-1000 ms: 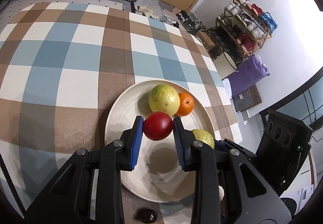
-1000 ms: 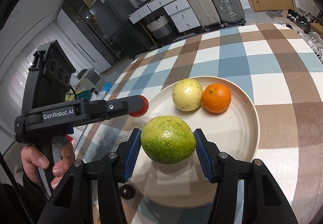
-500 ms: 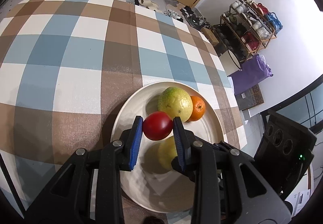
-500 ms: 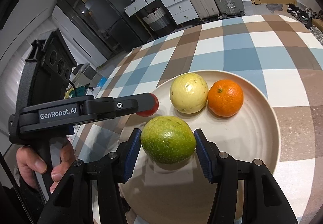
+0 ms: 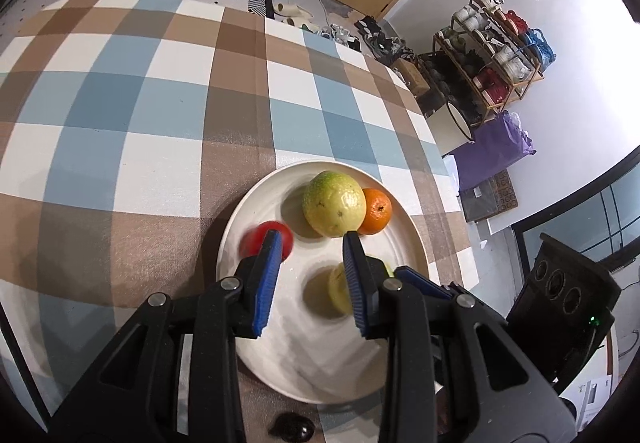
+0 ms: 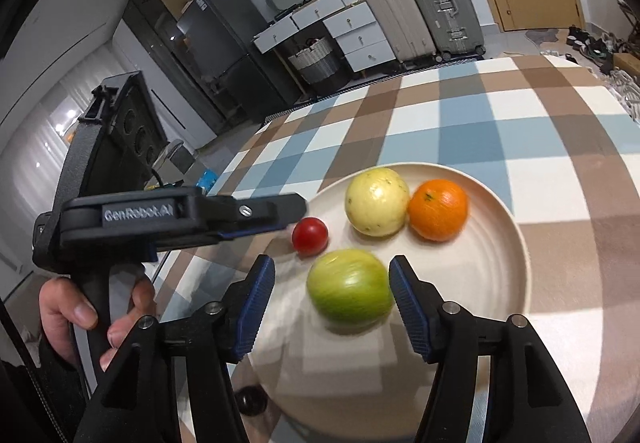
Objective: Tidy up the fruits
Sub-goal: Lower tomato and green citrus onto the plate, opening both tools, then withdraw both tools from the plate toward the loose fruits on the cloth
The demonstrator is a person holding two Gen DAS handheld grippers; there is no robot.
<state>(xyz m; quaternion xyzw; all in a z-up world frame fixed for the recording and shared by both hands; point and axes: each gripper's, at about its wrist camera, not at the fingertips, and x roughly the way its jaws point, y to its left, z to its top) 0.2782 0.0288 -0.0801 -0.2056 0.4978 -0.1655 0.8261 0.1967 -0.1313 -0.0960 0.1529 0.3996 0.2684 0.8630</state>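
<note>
While my right fingers [image 6: 332,299] are spreading, the green fruit [image 6: 350,291] sits between their ribbed blue pads with a gap showing on each side, so nothing presses it; it rests on the plate [image 6: 508,271], its smooth rind smeared by blur. My left fingers [image 5: 310,275] stand apart and empty, whatever a tighter setting might suggest: the small red tomato [image 5: 266,241], round and glossy, lies on the plate [image 5: 404,239] just beyond the tip of the left pad, partly hidden behind it and free of both pads.

The plate is a wide, shallow round of cream ceramic with faint concentric ridges and a low raised rim. At its far side a pale yellow-green guava [image 5: 334,203], lumpy and finely speckled, touches a mandarin [image 5: 376,211] with pebbled orange peel and a dark stem dimple. From my right camera the same pair sits side by side, the guava [image 6: 376,201] matte and creamy, the mandarin [image 6: 438,209] bright, and the tomato [image 6: 310,236] lies near the plate's left edge, below the black plastic arm of my left tool [image 6: 180,217], whose grip my left hand [image 6: 76,317] wraps.

The worktop [image 5: 132,131] wears a checked cloth in brown, blue and white squares, flat and softly woven. A small dark glossy lump [image 5: 290,429] lies on the cloth at the plate's near edge; I cannot tell what it is.
</note>
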